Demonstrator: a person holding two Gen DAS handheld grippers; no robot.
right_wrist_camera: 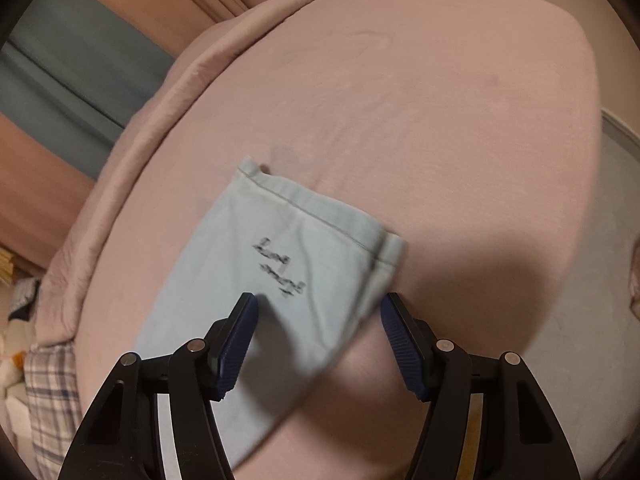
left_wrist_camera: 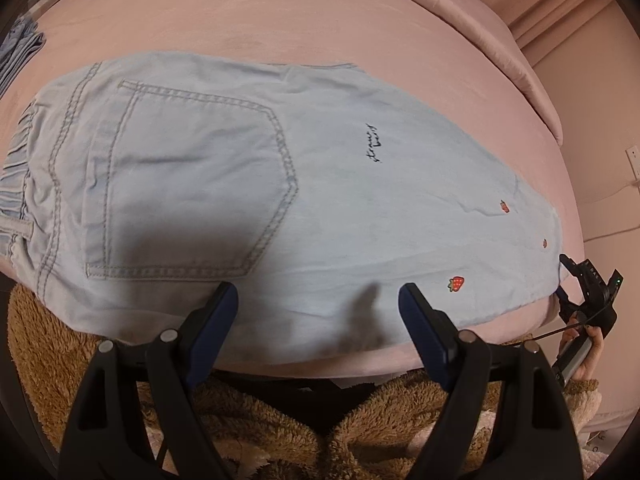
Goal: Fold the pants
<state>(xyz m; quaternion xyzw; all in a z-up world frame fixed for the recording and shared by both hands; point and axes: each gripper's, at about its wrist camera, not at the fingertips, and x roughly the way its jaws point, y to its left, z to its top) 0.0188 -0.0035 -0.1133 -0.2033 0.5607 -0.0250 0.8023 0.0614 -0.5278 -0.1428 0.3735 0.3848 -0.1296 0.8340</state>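
Light blue pants lie flat on the pink bed sheet, back pocket to the left, small strawberries and black script toward the right end. My left gripper hovers open over the pants' near edge, with cloth below it and nothing pinched. At the pants' right end is my right gripper, held by a hand. In the right wrist view the right gripper stands open above the hemmed leg end, its fingers apart on either side of the blurred cloth.
A bunched pink duvet lies along the bed's far right side. Folded blue clothes sit at the far left. Plaid fabric hangs off one bed corner. A brown fleece garment lies below the bed's near edge.
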